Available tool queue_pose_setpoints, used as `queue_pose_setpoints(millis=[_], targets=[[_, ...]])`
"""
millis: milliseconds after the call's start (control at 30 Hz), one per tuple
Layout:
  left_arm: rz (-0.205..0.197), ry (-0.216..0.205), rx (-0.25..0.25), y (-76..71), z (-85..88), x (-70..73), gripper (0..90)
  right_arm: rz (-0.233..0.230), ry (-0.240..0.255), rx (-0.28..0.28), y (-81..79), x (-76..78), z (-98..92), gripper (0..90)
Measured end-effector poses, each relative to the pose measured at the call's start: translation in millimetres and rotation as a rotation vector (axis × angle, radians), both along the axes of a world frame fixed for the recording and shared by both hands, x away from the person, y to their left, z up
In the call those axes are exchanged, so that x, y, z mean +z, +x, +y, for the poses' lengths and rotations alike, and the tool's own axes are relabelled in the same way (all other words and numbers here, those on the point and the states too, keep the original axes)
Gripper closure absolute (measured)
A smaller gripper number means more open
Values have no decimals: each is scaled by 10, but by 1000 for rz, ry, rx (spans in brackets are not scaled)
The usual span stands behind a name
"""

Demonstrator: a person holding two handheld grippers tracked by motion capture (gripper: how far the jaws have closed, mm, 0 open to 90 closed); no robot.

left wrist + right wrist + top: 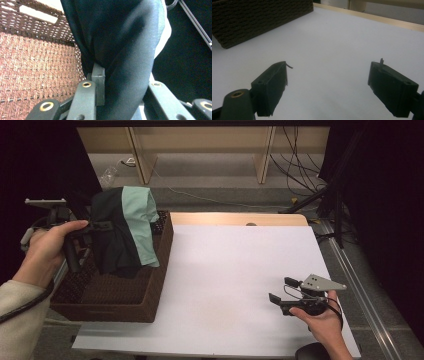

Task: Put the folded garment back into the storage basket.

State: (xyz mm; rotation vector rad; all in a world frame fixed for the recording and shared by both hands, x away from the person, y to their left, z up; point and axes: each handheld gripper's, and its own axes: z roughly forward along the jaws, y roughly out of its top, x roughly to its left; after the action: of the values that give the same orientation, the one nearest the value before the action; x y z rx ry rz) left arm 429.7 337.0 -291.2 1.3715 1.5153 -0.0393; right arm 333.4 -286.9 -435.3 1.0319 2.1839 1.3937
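Basket (159,270) blocks table's left; white tabletop (235,270) elsewhere open.

Overhead and tong cameras share the basket (125,290).

Dim room, bright table glare, dark surrounds, soft close-up blur

Dark-and-mint garment (125,227) hanging over basket (157,285)
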Motion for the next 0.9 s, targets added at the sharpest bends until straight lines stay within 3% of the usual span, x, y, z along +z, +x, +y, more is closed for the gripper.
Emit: queue_pose_setpoints(millis=[900], targets=[[22, 34, 10, -40, 140, -113, 702, 0, -2, -2, 1, 0, 1, 167]])
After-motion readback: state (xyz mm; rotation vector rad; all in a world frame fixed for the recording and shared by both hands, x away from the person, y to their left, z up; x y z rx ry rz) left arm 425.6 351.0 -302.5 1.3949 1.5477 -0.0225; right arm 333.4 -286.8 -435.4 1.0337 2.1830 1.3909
